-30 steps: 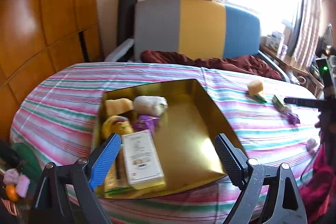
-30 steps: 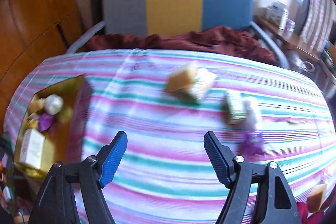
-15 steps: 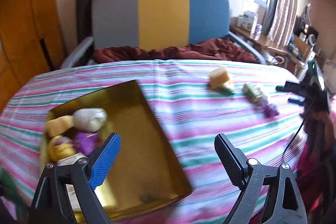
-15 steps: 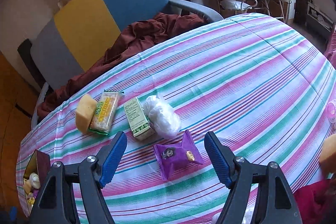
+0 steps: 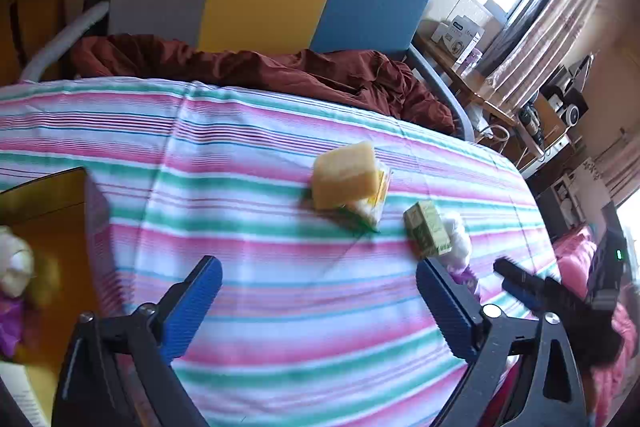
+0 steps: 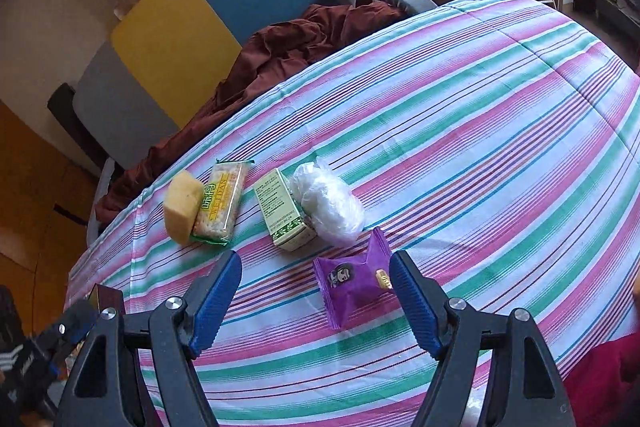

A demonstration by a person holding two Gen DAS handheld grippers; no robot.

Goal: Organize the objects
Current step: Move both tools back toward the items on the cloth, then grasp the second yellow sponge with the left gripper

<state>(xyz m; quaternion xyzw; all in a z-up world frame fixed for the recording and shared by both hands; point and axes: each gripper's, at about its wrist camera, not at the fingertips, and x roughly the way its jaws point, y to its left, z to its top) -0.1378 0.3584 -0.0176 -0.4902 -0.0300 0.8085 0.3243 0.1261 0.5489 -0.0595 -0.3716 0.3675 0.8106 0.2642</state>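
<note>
My right gripper (image 6: 316, 301) stands open and empty just short of the purple packet (image 6: 354, 287) on the striped cloth (image 6: 480, 131). It looks light, crinkly and slippery; I'd pinch across its puffed middle.

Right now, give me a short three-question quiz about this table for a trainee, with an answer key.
1. True or false: the right gripper is clamped on the purple packet.
2. Which item touches the yellow sponge? A: cracker packet B: green box C: white bag
3. Fill in: the left gripper hangs over the ____ tablecloth, holding nothing.

Key: 1 false, its jaws stand open with the packet lying between the tips; 2 A; 3 striped.
</note>
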